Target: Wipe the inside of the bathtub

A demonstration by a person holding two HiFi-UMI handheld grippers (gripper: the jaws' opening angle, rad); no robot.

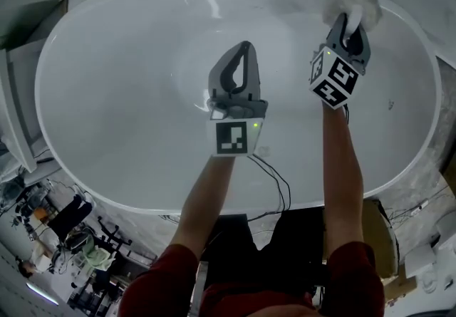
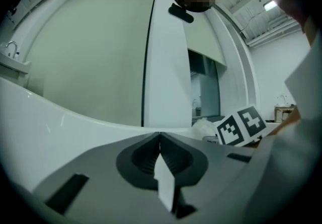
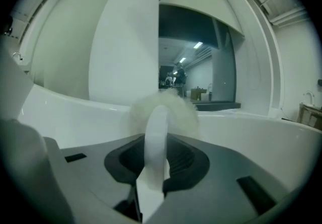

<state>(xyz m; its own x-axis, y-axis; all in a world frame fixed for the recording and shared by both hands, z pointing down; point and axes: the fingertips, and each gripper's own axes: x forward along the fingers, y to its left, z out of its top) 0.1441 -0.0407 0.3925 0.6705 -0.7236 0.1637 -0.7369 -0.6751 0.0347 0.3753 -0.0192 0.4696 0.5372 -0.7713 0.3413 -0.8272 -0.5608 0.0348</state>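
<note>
Firmly, we gripped a fluffy white scrubber [image 1: 352,3] in our right gripper [image 1: 349,26], at the far inner wall of the white oval bathtub [image 1: 107,95], our left gripper [image 1: 245,50] closed, empty, over its middle

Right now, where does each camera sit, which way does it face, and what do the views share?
Head view: on the person's head, facing steeply down into the white bathtub; both forearms, left gripper and right gripper show.
Left gripper view: on the left gripper, facing along its closed jaws over the tub's rim; the right gripper's marker cube shows.
Right gripper view: on the right gripper, facing along jaws clamped on a fluffy white duster.
Shared: all three show the duster.
</note>
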